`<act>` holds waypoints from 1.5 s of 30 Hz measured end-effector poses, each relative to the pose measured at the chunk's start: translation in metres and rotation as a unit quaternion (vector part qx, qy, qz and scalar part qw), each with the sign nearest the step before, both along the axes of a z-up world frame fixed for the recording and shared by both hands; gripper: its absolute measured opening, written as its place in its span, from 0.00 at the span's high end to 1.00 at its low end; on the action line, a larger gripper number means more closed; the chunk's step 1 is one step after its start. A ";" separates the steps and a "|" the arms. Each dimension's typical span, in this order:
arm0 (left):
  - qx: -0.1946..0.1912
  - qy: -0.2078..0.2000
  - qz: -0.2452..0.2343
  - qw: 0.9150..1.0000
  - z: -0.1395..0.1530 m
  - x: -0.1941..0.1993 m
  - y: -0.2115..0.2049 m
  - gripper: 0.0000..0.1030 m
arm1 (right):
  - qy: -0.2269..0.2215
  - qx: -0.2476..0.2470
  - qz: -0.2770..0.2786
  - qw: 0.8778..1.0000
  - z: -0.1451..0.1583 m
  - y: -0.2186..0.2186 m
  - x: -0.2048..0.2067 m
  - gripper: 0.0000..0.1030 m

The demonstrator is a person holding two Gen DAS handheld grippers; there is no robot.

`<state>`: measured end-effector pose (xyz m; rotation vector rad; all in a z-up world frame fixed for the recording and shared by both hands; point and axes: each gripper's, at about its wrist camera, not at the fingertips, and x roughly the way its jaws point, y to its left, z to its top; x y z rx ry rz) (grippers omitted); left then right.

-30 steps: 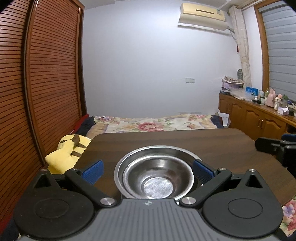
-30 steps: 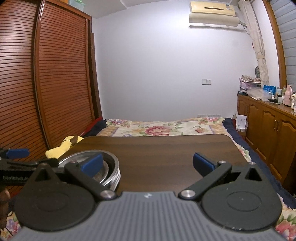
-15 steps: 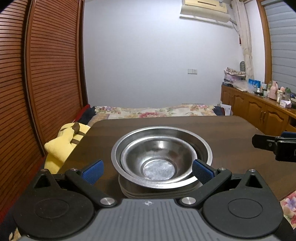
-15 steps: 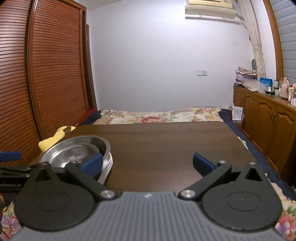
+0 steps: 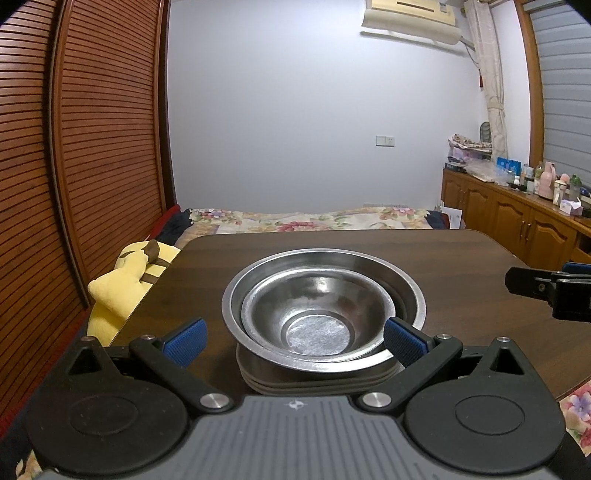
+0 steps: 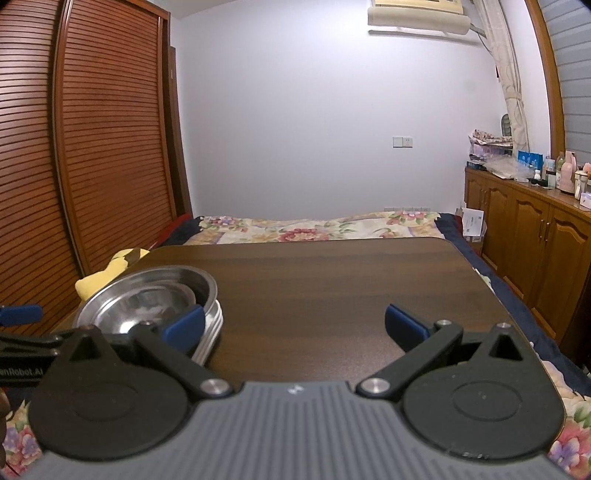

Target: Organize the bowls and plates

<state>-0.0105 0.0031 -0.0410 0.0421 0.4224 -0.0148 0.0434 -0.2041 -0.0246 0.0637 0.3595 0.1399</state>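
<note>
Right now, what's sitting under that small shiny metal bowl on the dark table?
The small steel bowl nests inside a wider steel bowl, atop stacked grey plates. How many plates there are cannot be seen.

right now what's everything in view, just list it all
small bowl: 1, steel, nested in the larger bowl
larger bowl: 1, steel, on the plate stack
plates: a stack, count unclear, steel, near left part of the table
table: 1, dark wood, foreground
plush toy: 1, yellow with brown, left of the table
bed cover: 1, floral, beyond the table
wardrobe doors: brown, slatted, left wall
air conditioner: 1, cream, high on the back wall
cabinet: wooden, right wall, bottles and clutter on top
left gripper: open, around the bowls
right gripper: open, over bare table
</note>
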 end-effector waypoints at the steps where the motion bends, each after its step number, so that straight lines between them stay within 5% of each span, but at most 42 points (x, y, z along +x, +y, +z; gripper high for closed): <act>1: 0.000 0.000 0.000 1.000 0.000 0.000 0.000 0.00 | 0.000 0.000 0.000 1.000 0.000 0.000 0.000 0.00; 45: 0.003 -0.003 0.002 1.000 0.005 0.003 0.004 0.00 | 0.002 0.001 -0.002 1.000 0.000 -0.004 0.002 0.00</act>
